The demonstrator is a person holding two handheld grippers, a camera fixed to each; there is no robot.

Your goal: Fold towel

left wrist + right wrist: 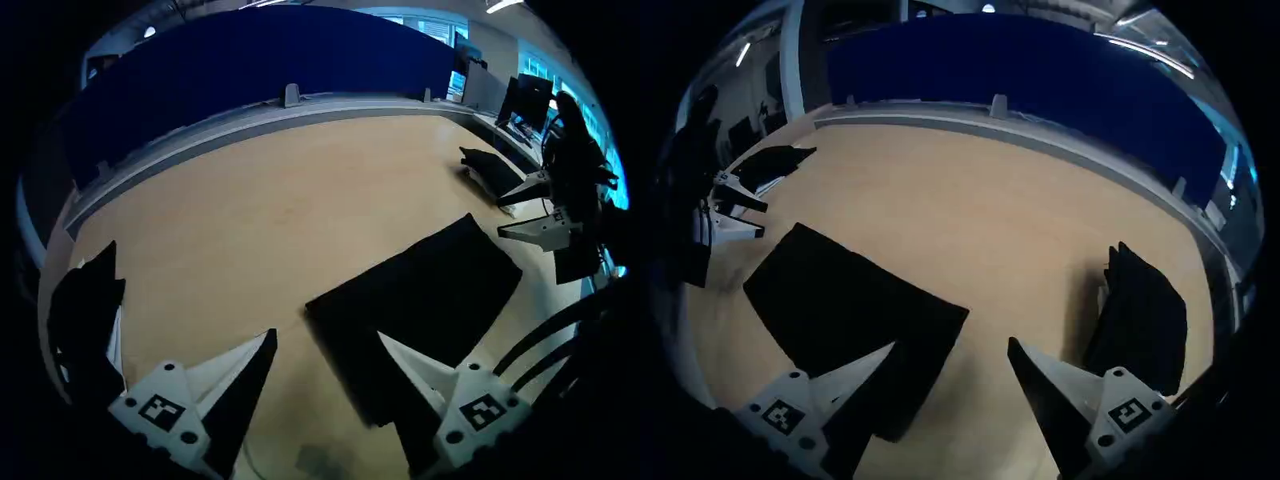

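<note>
Towel (416, 308) lies flat on the pale wooden surface (264, 216) as one dark, near-black rectangle with straight edges and square corners. It sits between the two pairs of tongs and touches neither. In the right gripper view the same towel (840, 308) spreads out ahead and to the left, its nearest corner just in front of the fingertips.

The left tongs (326, 334) are spread wide and hold nothing. The right tongs (952, 342) are likewise spread and empty, and hover above the surface (1000, 216).

No edge or corner is lifted and no crease or overlap shows. I judge that no fold is in hand, so a corner grasp would come first. The cloth is so dark that layers are hard to make out, though, and it may already be doubled over once.

Off to the side, well apart from the towel, sits a stack of dark cloths (1144, 320), possibly finished pieces.
</note>
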